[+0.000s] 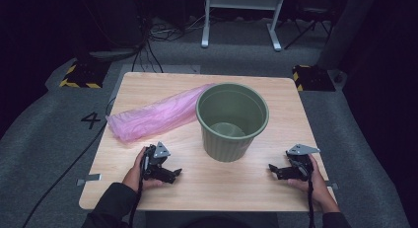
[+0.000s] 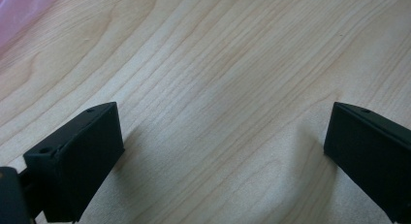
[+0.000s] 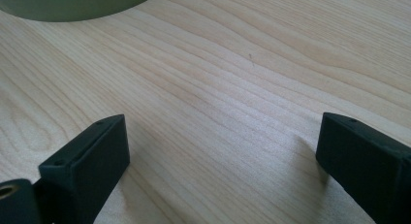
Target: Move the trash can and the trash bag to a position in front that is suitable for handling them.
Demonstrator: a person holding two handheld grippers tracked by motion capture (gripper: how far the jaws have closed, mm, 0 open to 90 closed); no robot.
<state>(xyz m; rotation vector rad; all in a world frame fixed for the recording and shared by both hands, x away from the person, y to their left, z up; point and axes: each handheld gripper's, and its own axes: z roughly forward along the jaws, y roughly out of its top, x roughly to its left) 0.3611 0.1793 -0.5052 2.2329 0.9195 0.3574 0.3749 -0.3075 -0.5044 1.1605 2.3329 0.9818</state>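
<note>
A green ribbed bin (image 1: 231, 120) stands upright and empty in the middle of the wooden table (image 1: 222, 188). A crumpled pink plastic bag (image 1: 155, 113) lies stretched out to its left, its far end touching the bin's rim. My left gripper (image 1: 173, 174) rests low over the table at the front left, jaws wide open with bare wood between them (image 2: 223, 136); the pink bag (image 2: 19, 10) peeks in at that view's top left corner. My right gripper (image 1: 274, 171) sits at the front right, open as well (image 3: 223, 141), with the bin's base (image 3: 72, 3) at the top left of its view.
Grey carpet surrounds the table. Cables run along the floor at the left and behind. Yellow-and-black striped blocks (image 1: 79, 76) (image 1: 311, 77) sit beyond the two far corners, and a white frame (image 1: 241, 16) stands farther back.
</note>
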